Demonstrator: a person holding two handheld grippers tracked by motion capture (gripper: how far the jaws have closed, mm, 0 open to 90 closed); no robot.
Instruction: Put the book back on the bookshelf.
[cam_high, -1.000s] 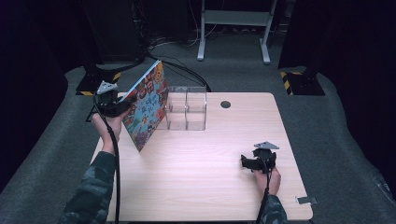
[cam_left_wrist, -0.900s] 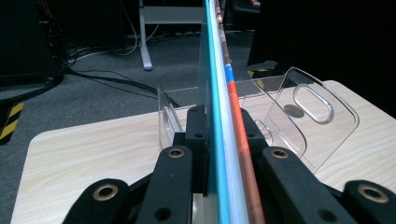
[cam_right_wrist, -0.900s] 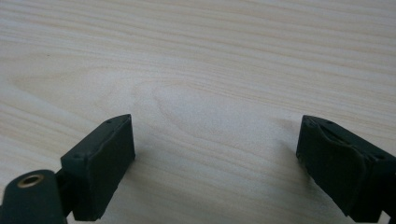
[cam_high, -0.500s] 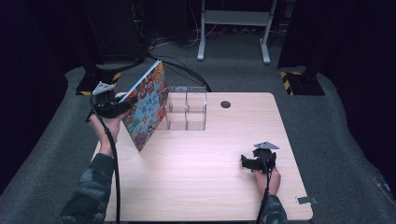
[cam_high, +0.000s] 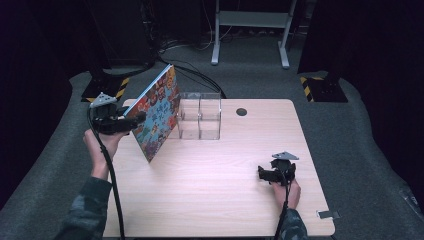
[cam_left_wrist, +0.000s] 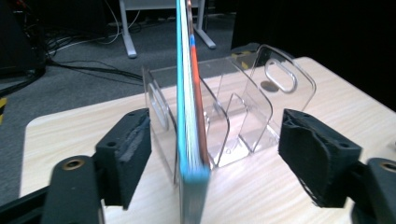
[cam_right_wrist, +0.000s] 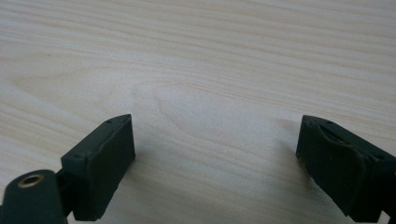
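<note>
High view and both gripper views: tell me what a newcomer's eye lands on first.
A thin, brightly patterned book with a blue spine stands tilted at the table's far left, leaning against a clear plastic divided rack. The left gripper has just been opening; the book sits between its jaws, pads clear of it. The right gripper rests open on bare pale wooden table.

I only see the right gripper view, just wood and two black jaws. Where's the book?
Observer: The book stands tilted on edge on the table, at the clear rack's left end.
Operator: Is the other gripper holding it?
Observer: No. The left gripper's jaws have just been opening. The book's edge is between them, and the pads are off it.
Operator: Anything else in the rack?
Observer: No, the slots right of the book are empty.
</note>
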